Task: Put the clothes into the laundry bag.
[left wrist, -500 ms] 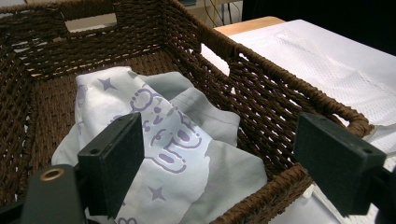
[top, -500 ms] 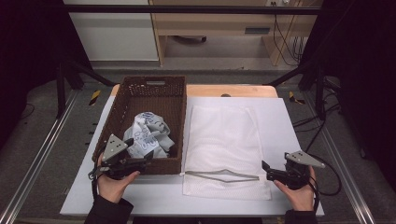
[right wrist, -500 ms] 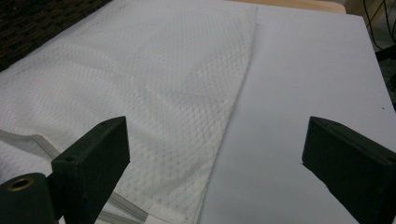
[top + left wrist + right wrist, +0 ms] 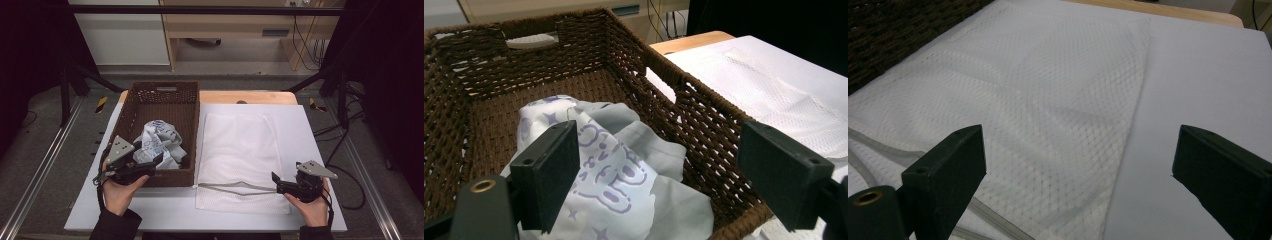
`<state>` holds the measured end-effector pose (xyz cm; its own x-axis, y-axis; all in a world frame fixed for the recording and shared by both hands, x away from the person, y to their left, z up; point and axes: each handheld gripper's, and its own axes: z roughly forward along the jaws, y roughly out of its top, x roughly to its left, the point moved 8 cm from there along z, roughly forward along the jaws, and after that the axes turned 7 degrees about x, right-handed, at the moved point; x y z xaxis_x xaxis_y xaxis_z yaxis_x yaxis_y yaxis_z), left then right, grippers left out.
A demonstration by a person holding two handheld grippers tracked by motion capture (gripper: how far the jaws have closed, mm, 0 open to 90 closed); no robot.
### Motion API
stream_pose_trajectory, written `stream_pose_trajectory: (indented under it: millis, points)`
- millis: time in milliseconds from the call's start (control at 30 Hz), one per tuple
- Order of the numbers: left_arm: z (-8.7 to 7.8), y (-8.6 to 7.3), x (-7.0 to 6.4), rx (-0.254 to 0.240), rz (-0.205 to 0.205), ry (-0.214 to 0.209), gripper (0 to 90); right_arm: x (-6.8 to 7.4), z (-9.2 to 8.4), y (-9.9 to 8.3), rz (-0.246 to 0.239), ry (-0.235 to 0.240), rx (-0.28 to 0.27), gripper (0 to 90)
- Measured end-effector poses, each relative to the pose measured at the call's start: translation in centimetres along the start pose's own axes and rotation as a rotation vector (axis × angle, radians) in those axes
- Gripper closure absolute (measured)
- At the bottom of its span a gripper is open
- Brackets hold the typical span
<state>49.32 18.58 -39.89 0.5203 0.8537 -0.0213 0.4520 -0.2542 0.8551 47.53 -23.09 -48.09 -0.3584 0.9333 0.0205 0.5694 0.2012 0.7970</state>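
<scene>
A brown wicker basket stands at the left of the white table. In it lies a crumpled white cloth with a purple print. A white mesh bag lies flat to the basket's right, with a grey strip across its near end. My left gripper hovers open over the basket's near wall. In the left gripper view its jaws straddle the basket wall, and the cloth lies under the left jaw. My right gripper stands open at the bag's near right corner, above the mesh bag.
A wooden board edges the table's far side. Metal rails run along both sides of the table. Bare table lies to the right of the bag. Cables trail on the floor at the far right.
The left gripper has edged a little farther over the basket's near wall. The right gripper has shifted slightly left toward the bag. Nothing has been gripped.
</scene>
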Motion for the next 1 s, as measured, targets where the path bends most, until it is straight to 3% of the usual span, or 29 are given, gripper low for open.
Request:
stream_pose_trajectory:
  millis: [300, 500, 633, 700, 800, 1000]
  points:
    - [0.6, 1.9, 0.1, 0.005, 0.024, 0.013, 17.3, 0.1, 0.1, 0.2, -0.008, -0.008, -0.005, 6.8]
    - [1.2, 4.0, 1.1, 0.017, 0.021, 0.028, 16.7, -0.1, 0.2, 0.1, -0.003, -0.017, 0.001, 6.8]
    - [2.1, 5.2, 1.8, 0.04, 0.045, 0.066, 15.3, -0.3, 0.2, 0.0, -0.007, -0.026, -0.003, 6.8]
    - [2.5, 5.7, 2.0, 0.037, 0.043, 0.062, 15.3, -0.3, 0.2, 0.0, -0.007, -0.027, -0.004, 6.7]
    - [3.2, 6.0, 2.4, 0.045, 0.045, 0.064, 14.9, -0.3, 0.2, 0.0, -0.001, -0.022, -0.001, 6.6]
    - [6.1, 5.3, 4.1, 0.13, 0.08, 0.118, 13.2, -0.6, 0.4, -0.3, 0.002, -0.027, 0.013, 6.4]
